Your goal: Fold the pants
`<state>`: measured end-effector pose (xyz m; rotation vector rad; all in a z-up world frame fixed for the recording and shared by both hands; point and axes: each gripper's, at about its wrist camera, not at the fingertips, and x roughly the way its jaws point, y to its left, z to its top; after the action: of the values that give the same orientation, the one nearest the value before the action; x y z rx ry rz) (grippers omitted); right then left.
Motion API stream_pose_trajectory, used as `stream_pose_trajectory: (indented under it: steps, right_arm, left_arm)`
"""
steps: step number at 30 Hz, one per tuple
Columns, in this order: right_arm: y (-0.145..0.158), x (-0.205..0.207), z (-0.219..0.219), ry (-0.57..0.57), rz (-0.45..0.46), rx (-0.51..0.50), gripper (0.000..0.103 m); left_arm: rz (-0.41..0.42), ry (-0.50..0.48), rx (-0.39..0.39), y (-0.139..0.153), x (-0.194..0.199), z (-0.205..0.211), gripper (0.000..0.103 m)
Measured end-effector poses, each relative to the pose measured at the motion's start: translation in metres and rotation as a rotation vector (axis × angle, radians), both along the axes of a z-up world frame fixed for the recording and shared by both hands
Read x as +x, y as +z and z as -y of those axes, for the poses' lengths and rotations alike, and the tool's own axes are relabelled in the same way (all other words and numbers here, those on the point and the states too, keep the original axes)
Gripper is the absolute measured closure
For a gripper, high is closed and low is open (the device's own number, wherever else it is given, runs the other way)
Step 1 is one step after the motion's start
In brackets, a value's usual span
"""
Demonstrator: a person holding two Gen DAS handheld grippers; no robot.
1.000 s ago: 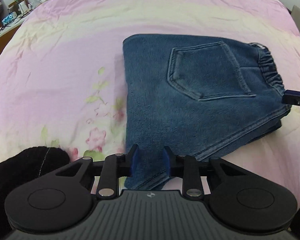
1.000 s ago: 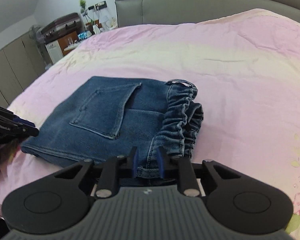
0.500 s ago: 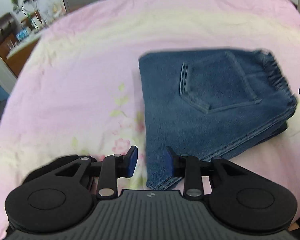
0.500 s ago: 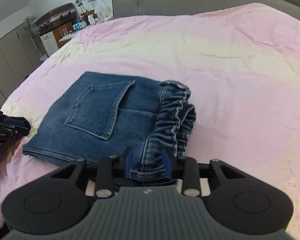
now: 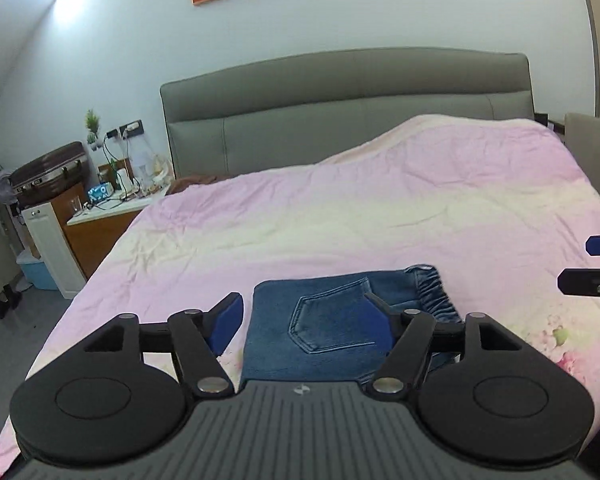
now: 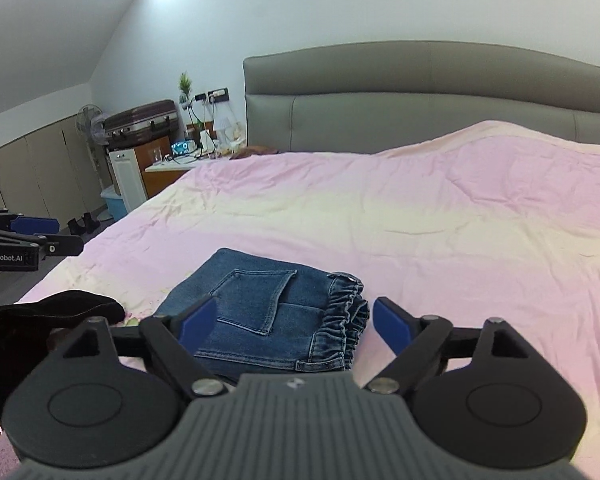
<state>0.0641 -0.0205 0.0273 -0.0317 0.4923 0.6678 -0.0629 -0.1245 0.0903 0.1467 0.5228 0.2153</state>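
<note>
The blue denim pants [image 5: 332,328] lie folded into a compact rectangle on the pink bedspread [image 5: 340,232], back pocket up and elastic waistband to the right. They also show in the right wrist view [image 6: 276,312]. My left gripper [image 5: 304,316] is open and empty, raised above and in front of the pants. My right gripper [image 6: 296,322] is open and empty, also raised clear of them. Each gripper's fingertips appear at the edge of the other's view.
A black garment [image 6: 40,324] lies on the bed left of the pants. A grey headboard [image 5: 348,120] stands at the far end. A cluttered nightstand [image 5: 112,216], suitcase [image 6: 140,120] and fan [image 6: 90,124] stand to the left of the bed.
Both grippers have opened wide, let go of the pants and lifted back and up. The views now tilt toward the headboard, and the folded pants stay lying on the bed.
</note>
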Motion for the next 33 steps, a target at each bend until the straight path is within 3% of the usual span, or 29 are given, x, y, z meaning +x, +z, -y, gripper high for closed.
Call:
stream_pose_trajectory:
  steps: [2,4,13,23,33]
  right_arm:
    - [0.005,-0.025,0.010,-0.062,0.076,-0.001,0.005]
    - [0.007,-0.045,0.018,-0.078,0.122,-0.006,0.005]
    - [-0.012,-0.096,0.035,-0.123,0.120,-0.023,0.005]
    - [-0.052,-0.076,0.039,-0.159,0.001,-0.033,0.005]
    - [-0.070,-0.053,0.030,-0.154,-0.048,-0.060,0.005]
  left_arm:
    - [0.037,0.012,0.020,0.000,-0.012,0.018,0.018]
    - [0.055,0.027,0.019,-0.004,-0.022,0.031,0.017]
    - [0.021,0.072,-0.054,-0.038,-0.045,0.067,0.010]
    - [-0.119,0.106,-0.093,-0.080,-0.031,0.073,0.010]
    - [-0.174,0.113,-0.105,-0.094,-0.020,0.074,0.010]
